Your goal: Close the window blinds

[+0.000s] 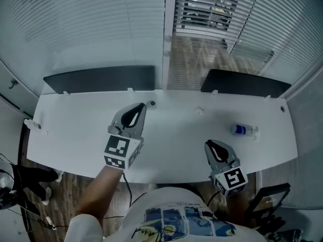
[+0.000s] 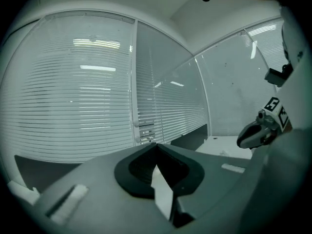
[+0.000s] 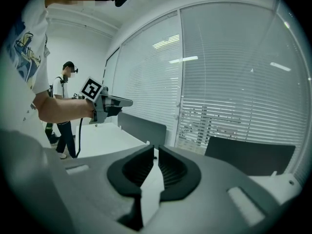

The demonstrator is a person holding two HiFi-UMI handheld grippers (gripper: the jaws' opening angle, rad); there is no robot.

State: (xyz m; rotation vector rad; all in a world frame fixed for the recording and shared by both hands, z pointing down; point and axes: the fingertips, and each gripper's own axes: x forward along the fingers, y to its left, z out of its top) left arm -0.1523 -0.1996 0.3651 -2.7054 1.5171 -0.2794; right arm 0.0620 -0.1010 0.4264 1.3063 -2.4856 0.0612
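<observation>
Blinds cover the windows behind a white desk (image 1: 75, 135). The left blind (image 1: 91, 24) has its slats shut flat. The right blind (image 1: 207, 9) has slats turned open, with the outside showing through, as in the right gripper view (image 3: 219, 126). My left gripper (image 1: 143, 106) is held over the middle of the desk, shut and empty, pointing at the window frame post (image 1: 169, 44). In its own view the left gripper (image 2: 156, 146) has its jaws meeting. My right gripper (image 1: 210, 144) hovers near the desk's front edge, shut with nothing held; in its own view the right gripper (image 3: 156, 151) faces the right blind.
Two dark divider panels (image 1: 101, 78) (image 1: 245, 83) stand along the desk's back edge. A small bottle (image 1: 244, 130) lies on the desk at the right. A person (image 3: 66, 106) stands behind, to the left of the desk.
</observation>
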